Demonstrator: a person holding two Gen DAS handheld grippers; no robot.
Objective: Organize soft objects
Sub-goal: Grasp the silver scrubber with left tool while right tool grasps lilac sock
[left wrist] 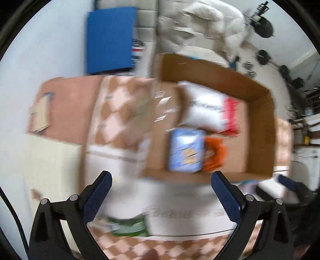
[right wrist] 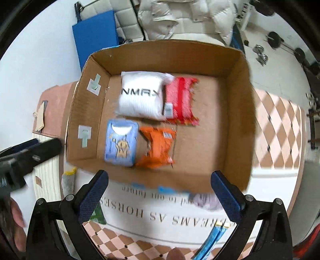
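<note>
A cardboard box (right wrist: pixel 238 112) lies open below both grippers, also seen blurred in the left wrist view as the cardboard box (left wrist: pixel 260 128). Inside lie a white pack (right wrist: pixel 140 96), a red pack (right wrist: pixel 180 100), a blue pack (right wrist: pixel 121 144) and an orange pack (right wrist: pixel 158 148). The same white pack (left wrist: pixel 202 110), blue pack (left wrist: pixel 185 152) and orange pack (left wrist: pixel 214 154) show in the left wrist view. My right gripper (right wrist: pixel 160 180) hangs open above the box's near edge, nothing between its fingers. My left gripper (left wrist: pixel 161 181) is open and empty too, left of the box.
The box rests on a white cloth with printed lettering (right wrist: pixel 170 216) over a checked tablecloth (right wrist: pixel 280 124). A green item (left wrist: pixel 130 226), a blue strip (right wrist: pixel 214 238), a lilac soft item (right wrist: pixel 206 200) and a grey-yellow item (right wrist: pixel 68 180) lie on it. A blue panel (right wrist: pixel 94 36) and quilted fabric (right wrist: pixel 180 18) lie beyond.
</note>
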